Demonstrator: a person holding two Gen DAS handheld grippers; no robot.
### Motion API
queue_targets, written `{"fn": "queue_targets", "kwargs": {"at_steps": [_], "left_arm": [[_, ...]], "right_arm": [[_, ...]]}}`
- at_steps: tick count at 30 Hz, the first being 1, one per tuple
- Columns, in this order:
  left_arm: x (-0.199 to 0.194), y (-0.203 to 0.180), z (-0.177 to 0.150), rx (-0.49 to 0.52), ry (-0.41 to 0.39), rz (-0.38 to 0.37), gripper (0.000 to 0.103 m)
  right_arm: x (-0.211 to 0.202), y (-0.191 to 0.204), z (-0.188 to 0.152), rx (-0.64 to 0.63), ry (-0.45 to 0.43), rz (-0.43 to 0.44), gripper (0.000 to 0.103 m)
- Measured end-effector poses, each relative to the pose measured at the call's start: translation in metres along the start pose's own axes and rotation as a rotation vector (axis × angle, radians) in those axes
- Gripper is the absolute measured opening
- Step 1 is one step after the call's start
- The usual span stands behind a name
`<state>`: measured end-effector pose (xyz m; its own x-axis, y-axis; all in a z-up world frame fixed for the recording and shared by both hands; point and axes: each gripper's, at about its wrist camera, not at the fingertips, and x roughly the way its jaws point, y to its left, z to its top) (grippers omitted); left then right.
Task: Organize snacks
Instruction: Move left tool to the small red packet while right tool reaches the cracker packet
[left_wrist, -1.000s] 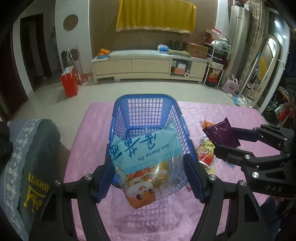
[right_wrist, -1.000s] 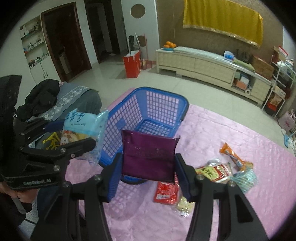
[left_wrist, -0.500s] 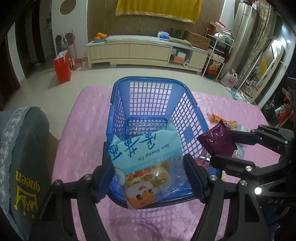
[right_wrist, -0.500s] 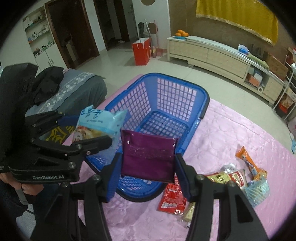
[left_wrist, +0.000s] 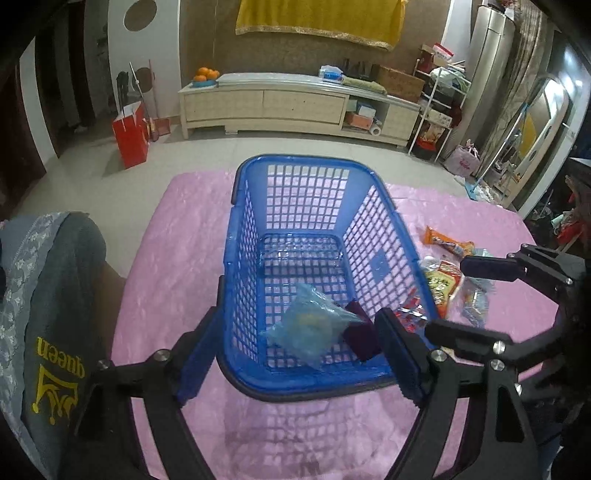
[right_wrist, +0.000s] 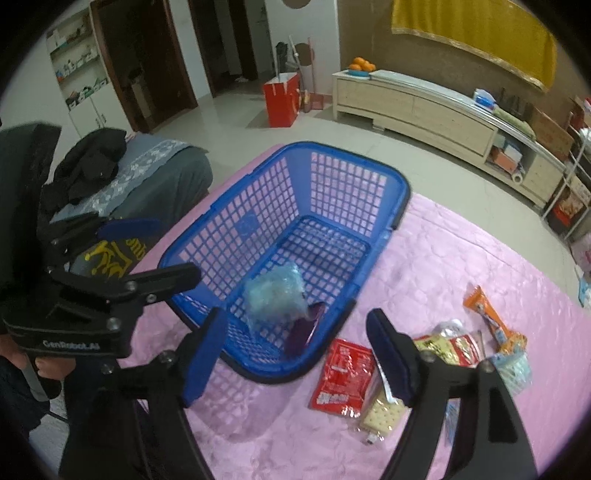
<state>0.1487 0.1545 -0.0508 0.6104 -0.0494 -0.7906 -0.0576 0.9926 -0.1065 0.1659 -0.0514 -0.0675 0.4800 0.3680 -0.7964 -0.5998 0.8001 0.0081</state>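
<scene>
Snacks lie both inside and beside the blue basket (left_wrist: 301, 236), which stands on the pink cloth (left_wrist: 177, 236) covering the counter. Inside it, near the front wall, a light blue clear bag (left_wrist: 310, 328) rests on the mesh floor with a purple packet (left_wrist: 360, 334) just beside it, leaning toward the side wall; both look blurred.

The left gripper (left_wrist: 295, 354) hangs over the near rim of the basket, its 2 blue fingers (left_wrist: 397, 356) spread wide, 1 outside the basket's left wall and 1 over its right corner. Its fingers have just been opening and nothing is pinched between them; the blue bag lies loose below. The right gripper (right_wrist: 299, 352) hovers over the basket's near corner, its fingers (right_wrist: 205, 356) likewise released and just been opening, with the purple packet below and clear of the pads.

On the cloth beside the basket sit a red packet (right_wrist: 343, 376), a clear pack of crackers (right_wrist: 380, 413) touching it, a yellow and red packet (right_wrist: 448, 349), an orange bar (right_wrist: 487, 314) and a small pale blue packet (right_wrist: 515, 367). A grey cover with yellow lettering (left_wrist: 51, 354) lies at the counter's left edge.
</scene>
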Motion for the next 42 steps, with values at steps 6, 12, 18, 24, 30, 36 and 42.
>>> {"fn": "queue_targets", "kwargs": {"at_steps": [6,12,18,24,30,36,42], "left_arm": [[-0.027,-0.031,-0.002,0.031,-0.037,-0.012,0.081],[-0.034,-0.074,-0.006,0.05,-0.042,-0.04,0.081],[-0.022,-0.117,-0.017,0.082,-0.013,-0.059,0.081],[-0.017,-0.142,-0.034,0.073,-0.007,-0.052,0.081],[-0.009,-0.15,-0.057,0.036,0.013,-0.023,0.081],[0.002,-0.149,-0.085,0.027,0.007,0.075,0.081],[0.021,-0.134,-0.1,-0.047,0.027,0.081,0.081]], "right_arm": [[-0.039,-0.02,-0.019,0.04,-0.023,-0.06,0.081],[-0.063,-0.051,-0.047,0.11,-0.005,-0.12,0.081],[-0.073,-0.085,-0.081,0.197,0.016,-0.146,0.081],[-0.07,-0.104,-0.108,0.258,0.034,-0.13,0.081],[-0.055,-0.113,-0.13,0.293,0.041,-0.094,0.081],[-0.029,-0.109,-0.142,0.281,0.073,-0.067,0.081],[0.003,-0.104,-0.142,0.284,0.109,-0.045,0.081]]}}
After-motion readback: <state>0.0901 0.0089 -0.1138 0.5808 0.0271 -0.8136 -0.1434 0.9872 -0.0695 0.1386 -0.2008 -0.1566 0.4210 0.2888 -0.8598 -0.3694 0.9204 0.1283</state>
